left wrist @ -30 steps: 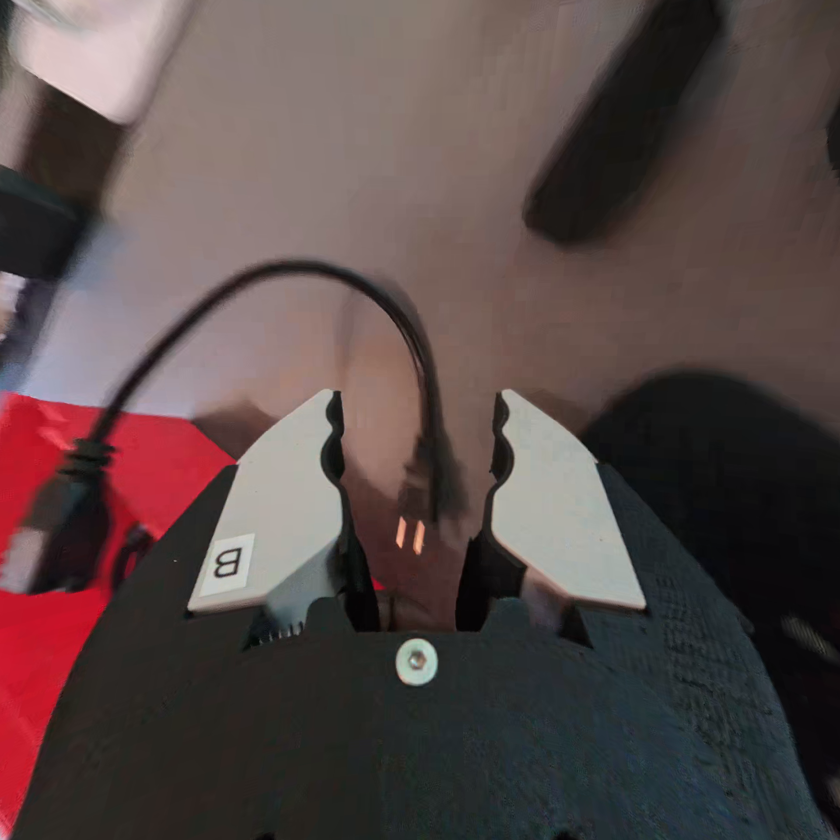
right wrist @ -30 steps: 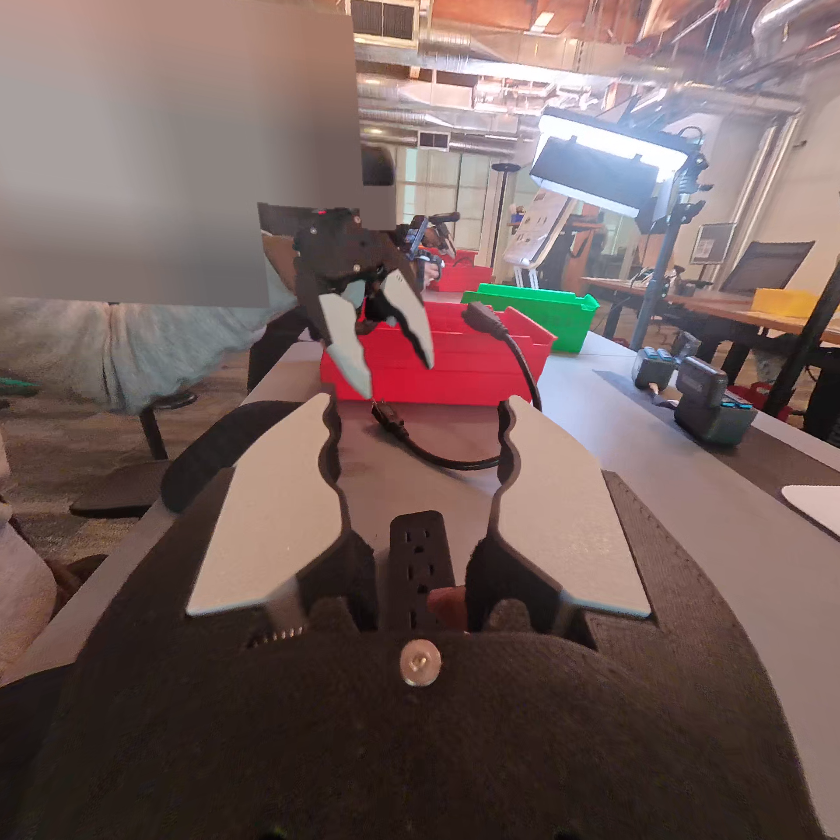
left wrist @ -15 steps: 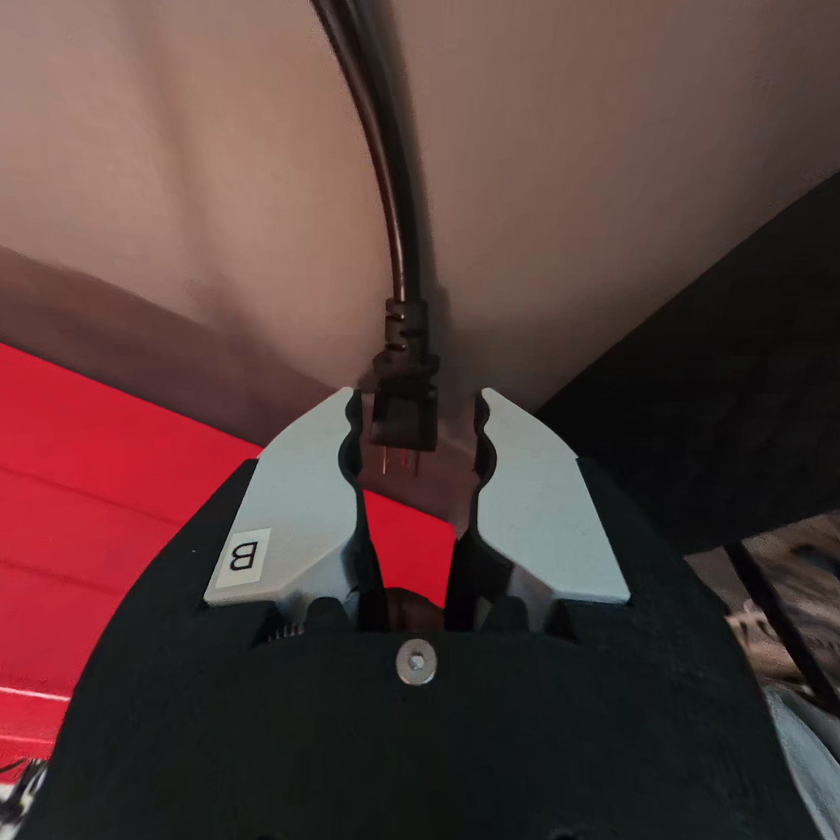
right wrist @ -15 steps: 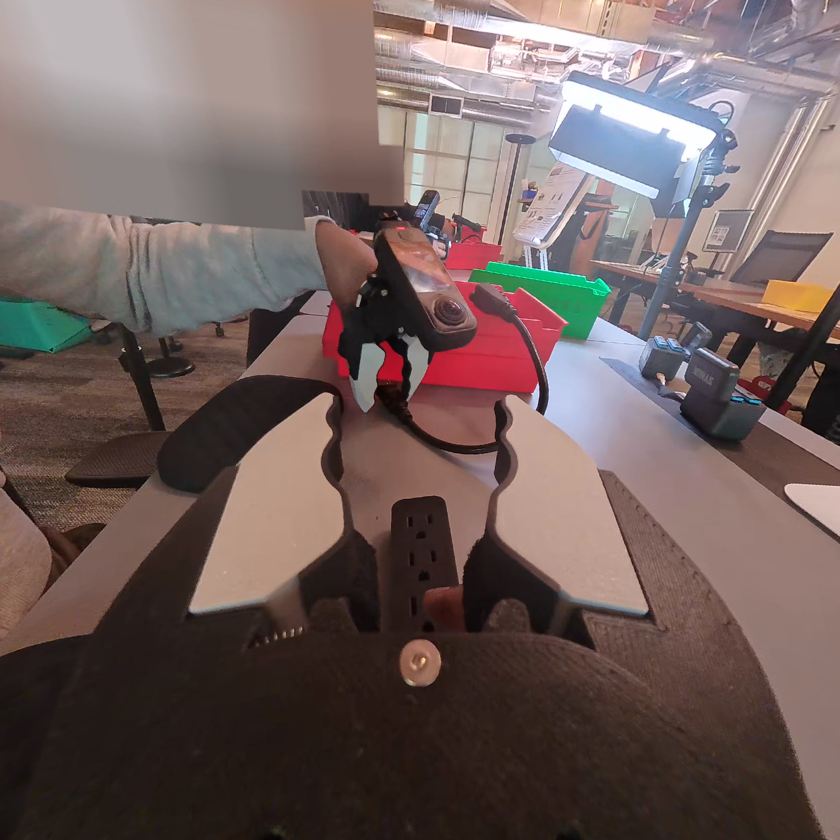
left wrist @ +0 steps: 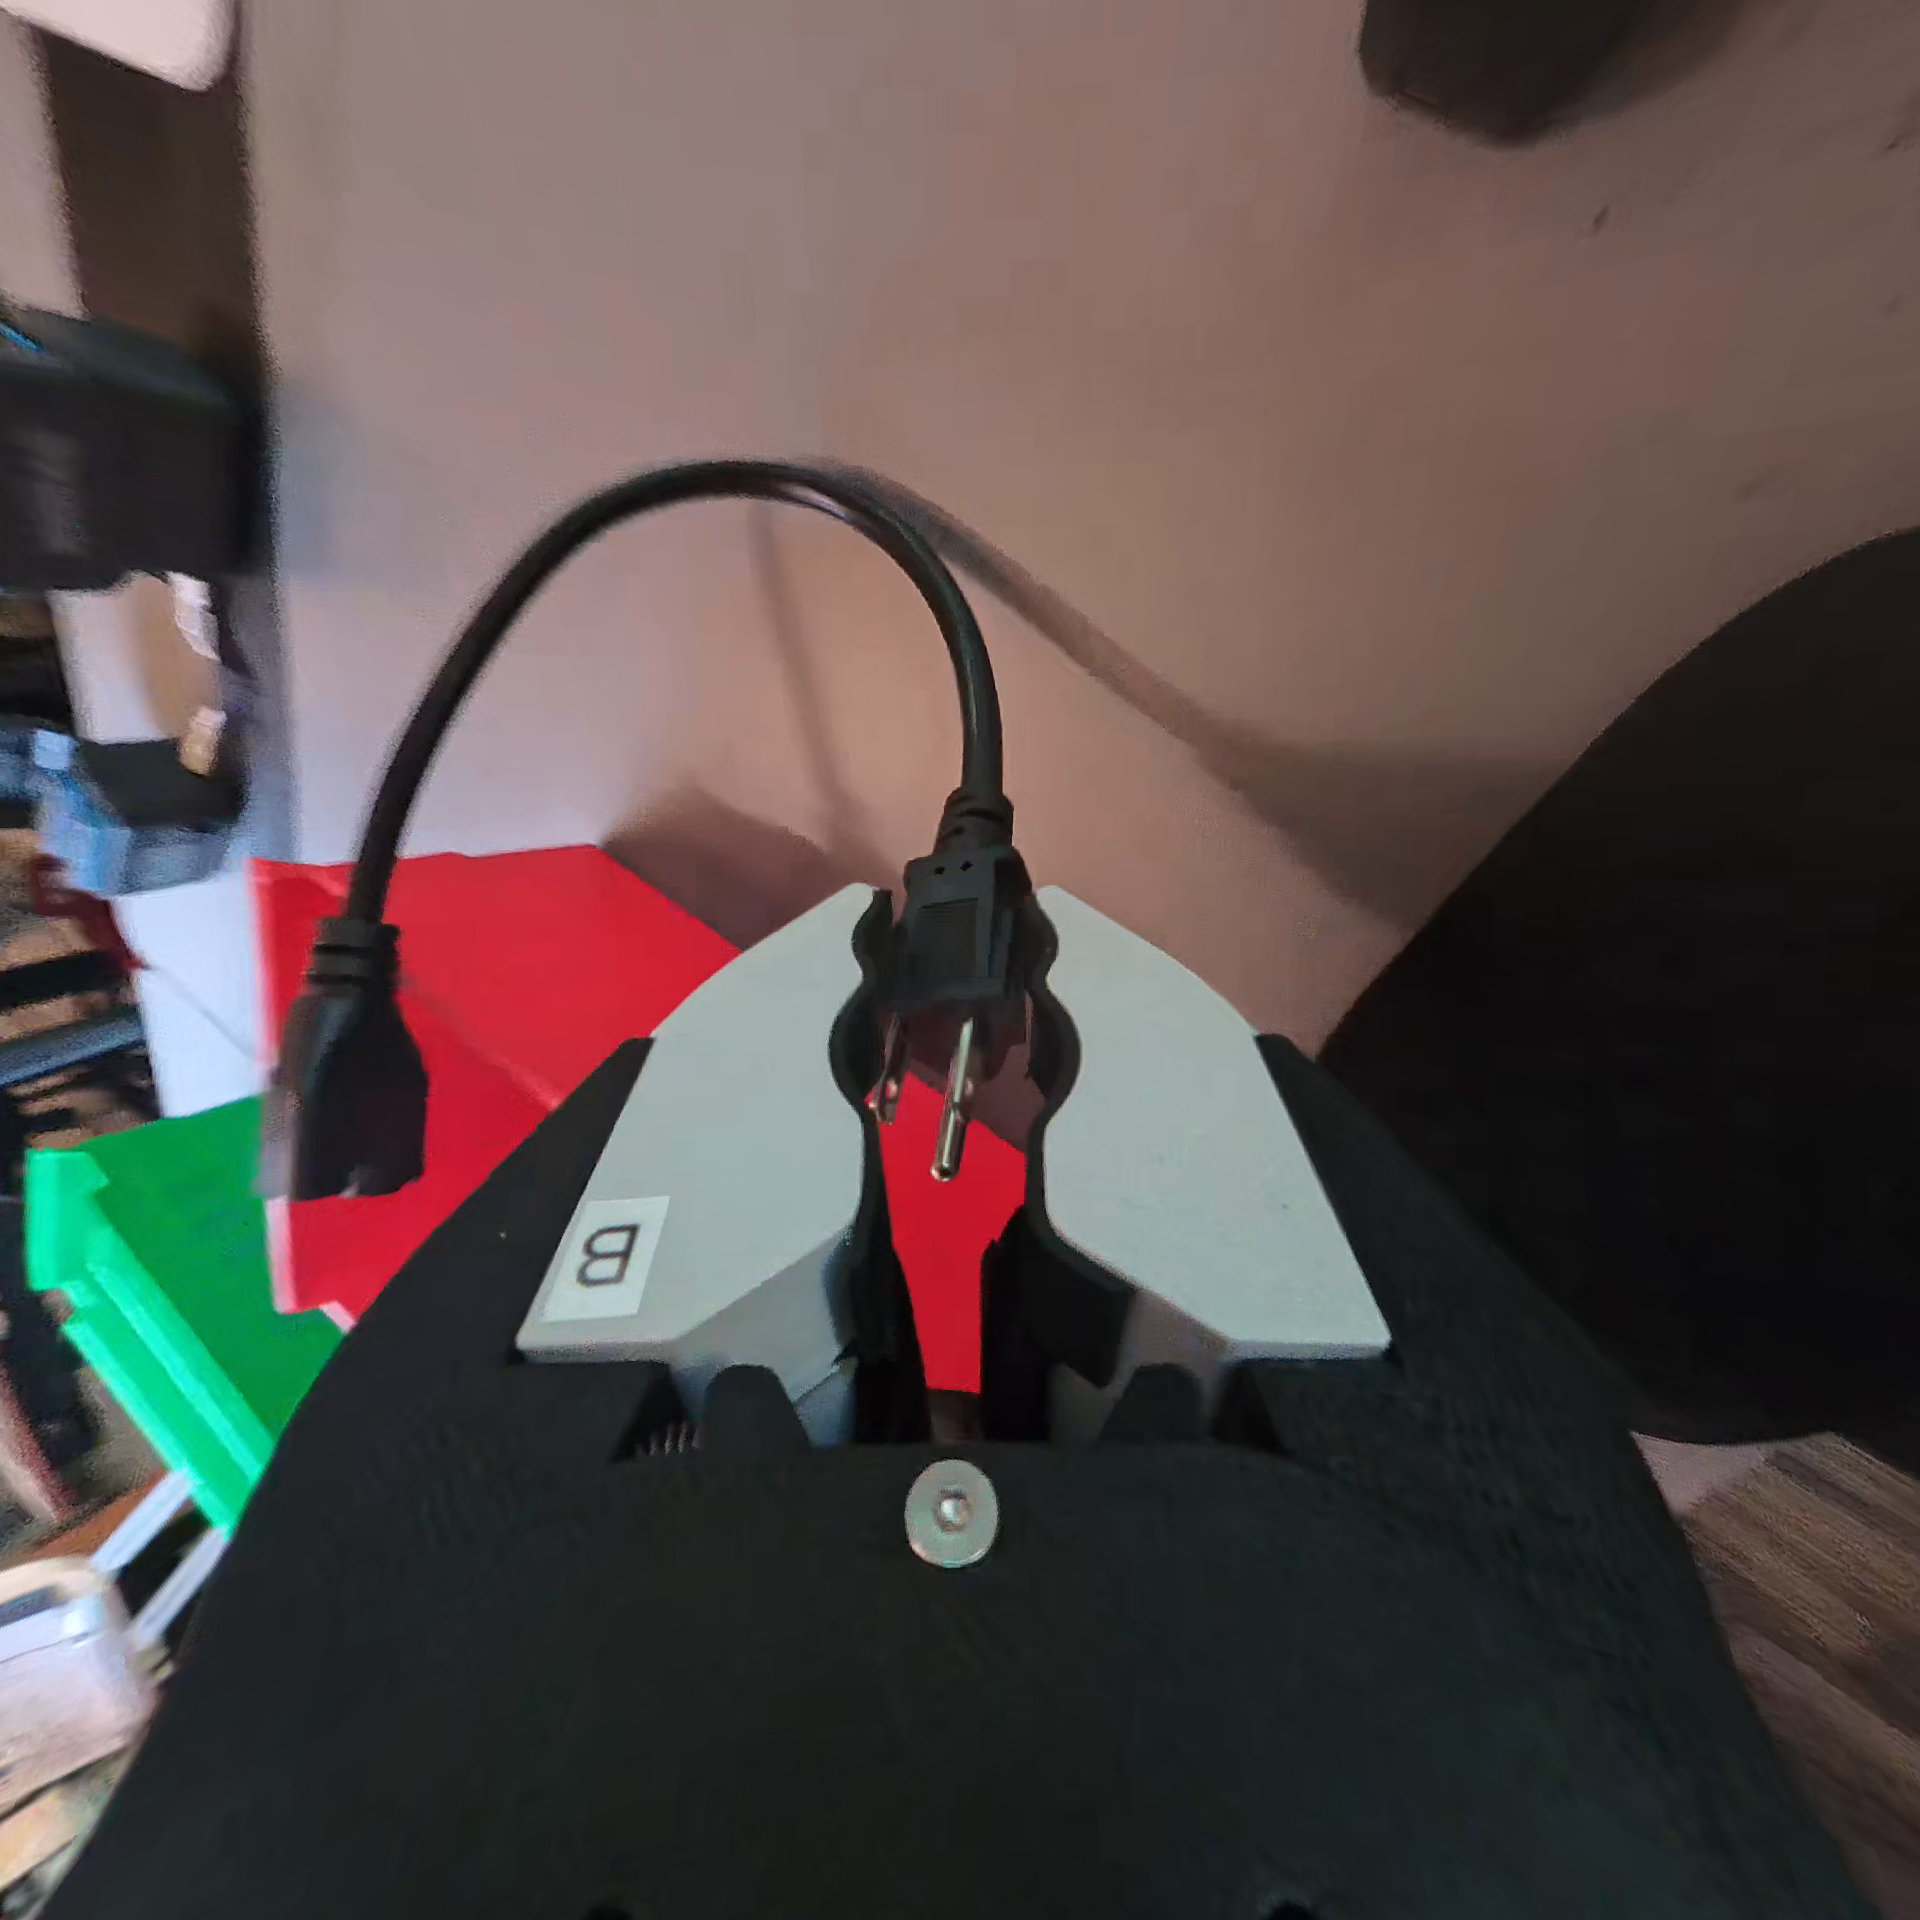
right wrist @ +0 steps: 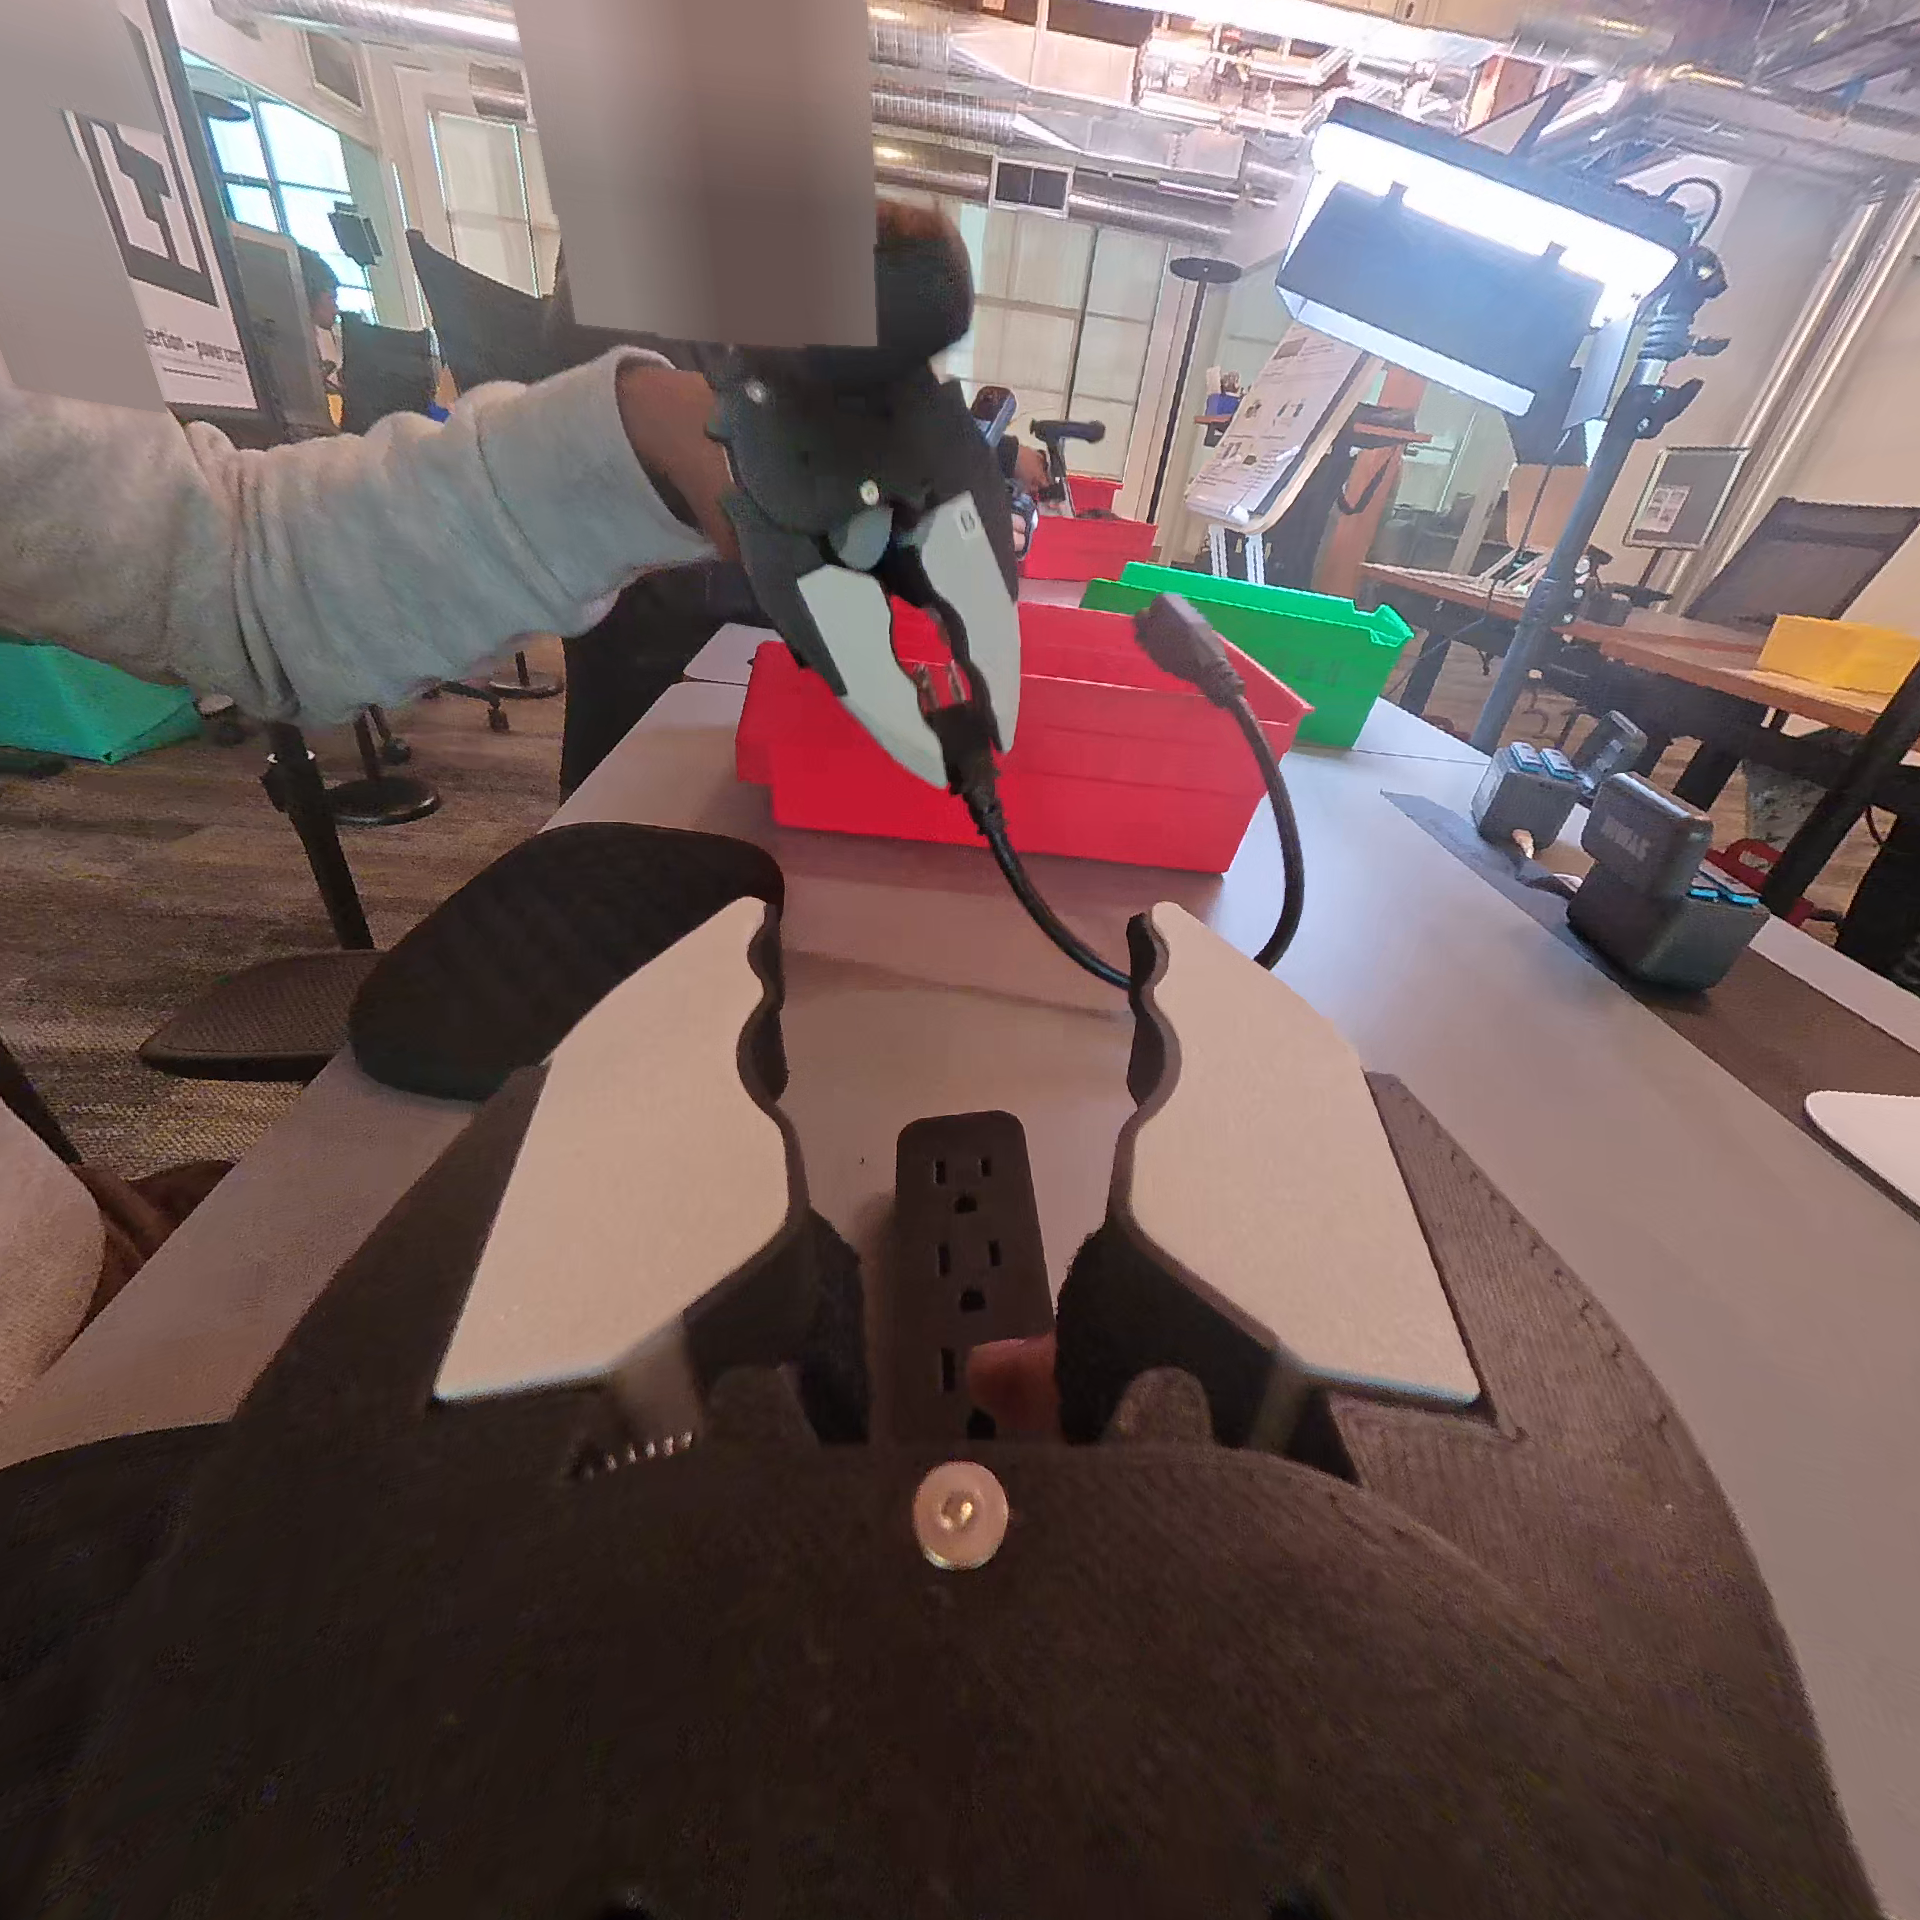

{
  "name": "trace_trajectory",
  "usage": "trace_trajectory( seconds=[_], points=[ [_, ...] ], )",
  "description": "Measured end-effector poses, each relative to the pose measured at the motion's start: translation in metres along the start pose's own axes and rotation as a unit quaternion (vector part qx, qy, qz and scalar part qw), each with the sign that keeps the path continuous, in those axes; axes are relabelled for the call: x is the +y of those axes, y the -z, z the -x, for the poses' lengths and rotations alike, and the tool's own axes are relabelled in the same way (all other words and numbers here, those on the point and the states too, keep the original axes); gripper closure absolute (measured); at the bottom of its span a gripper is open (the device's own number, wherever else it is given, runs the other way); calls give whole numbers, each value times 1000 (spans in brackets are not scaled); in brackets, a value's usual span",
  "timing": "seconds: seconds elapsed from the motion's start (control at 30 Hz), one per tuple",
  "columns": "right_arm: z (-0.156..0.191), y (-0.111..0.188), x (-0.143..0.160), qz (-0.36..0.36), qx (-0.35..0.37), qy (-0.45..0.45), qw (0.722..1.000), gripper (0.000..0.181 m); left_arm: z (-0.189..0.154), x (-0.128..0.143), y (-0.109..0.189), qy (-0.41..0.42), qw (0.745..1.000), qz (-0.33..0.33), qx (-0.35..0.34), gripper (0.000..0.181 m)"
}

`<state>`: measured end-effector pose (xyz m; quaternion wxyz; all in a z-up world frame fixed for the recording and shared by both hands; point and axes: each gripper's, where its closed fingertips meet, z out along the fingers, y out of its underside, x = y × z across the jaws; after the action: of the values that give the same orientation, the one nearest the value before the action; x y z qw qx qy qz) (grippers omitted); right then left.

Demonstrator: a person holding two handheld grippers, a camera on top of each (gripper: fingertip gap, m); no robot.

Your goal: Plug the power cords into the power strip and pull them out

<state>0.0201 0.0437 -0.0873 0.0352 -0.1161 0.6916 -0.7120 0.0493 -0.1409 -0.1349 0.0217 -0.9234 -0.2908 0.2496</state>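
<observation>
My left gripper (left wrist: 951,904) is shut on the black three-prong plug (left wrist: 951,956) of a short black power cord (left wrist: 727,478), prongs pointing back toward the camera. The cord arcs up and its far connector (left wrist: 348,1081) hangs free at the left. In the right wrist view, the left gripper (right wrist: 966,753) holds the plug (right wrist: 961,727) in the air in front of the red bin (right wrist: 1091,790). My right gripper (right wrist: 954,920) grips the black power strip (right wrist: 966,1226) deep between its fingers, low over the grey table (right wrist: 1455,1091), outlets facing up.
A green bin (right wrist: 1278,644) stands behind the red one. Dark battery chargers (right wrist: 1642,883) sit at the table's right side, and a white object (right wrist: 1870,1143) lies at the right edge. A black chair back (right wrist: 540,956) stands at the table's left edge. A person's grey sleeve (right wrist: 364,540) reaches in from the left. My right fingertips sit around 20 centimeters from my left ones.
My left gripper came down around the plug on the table, closed on it and lifted it, so the cord now hangs in the air. The right gripper and power strip stayed almost still.
</observation>
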Motion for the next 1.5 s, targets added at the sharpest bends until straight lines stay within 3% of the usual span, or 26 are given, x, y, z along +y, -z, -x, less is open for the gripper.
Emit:
trace_trajectory(
  seconds=[0.17, 0.3, 0.37, 0.47, 0.53, 0.6, 0.7, 0.77, 0.93, 1.03, 1.13, 1.23, 1.3, 1.43, 1.5],
  points=[
    [1, -1, 2, 4, -1, 2, 1000, 117, 11, -17, 19, -47, 998, -11, -48, 159],
    [3, -3, 5, 16, -4, 12, 1000, 117, 3, -16, 16, -56, 998, -6, -27, 160],
    [6, -6, 8, 28, -7, 21, 999, 117, 2, -23, 16, -54, 997, -37, -43, 181],
    [14, -13, 19, 56, -19, 41, 997, 114, -16, -26, 15, -45, 997, -56, -11, 181],
    [18, -16, 27, 77, -26, 53, 995, 113, -28, -9, 4, -52, 999, -8, 8, 173],
    [19, -18, 31, 88, -29, 58, 994, 113, -29, 8, -3, -47, 999, 27, 6, 149],
    [19, -18, 31, 87, -31, 54, 994, 114, -42, 18, -3, 7, 996, 32, 87, 121],
    [18, -17, 31, 86, -29, 52, 995, 114, -29, 29, -4, 2, 996, 52, 76, 114],
    [19, -17, 31, 87, -32, 55, 994, 115, -25, 45, -24, -47, 984, 126, 113, 120],
    [21, -17, 33, 93, -35, 59, 993, 115, -17, 61, -42, -100, 969, 203, 103, 120],
    [20, -17, 33, 94, -33, 62, 993, 115, -17, 77, -54, -133, 948, 261, 121, 119],
    [21, -17, 32, 90, -35, 61, 993, 116, -27, 93, -60, -178, 918, 295, 196, 113],
    [22, -17, 33, 95, -36, 64, 993, 116, -23, 101, -61, -178, 898, 344, 208, 112],
    [21, -16, 35, 103, -33, 75, 991, 116, -3, 111, -66, -211, 871, 406, 181, 150],
    [21, -16, 34, 101, -33, 74, 992, 116, -6, 104, -67, -187, 888, 378, 184, 151]
  ],
)
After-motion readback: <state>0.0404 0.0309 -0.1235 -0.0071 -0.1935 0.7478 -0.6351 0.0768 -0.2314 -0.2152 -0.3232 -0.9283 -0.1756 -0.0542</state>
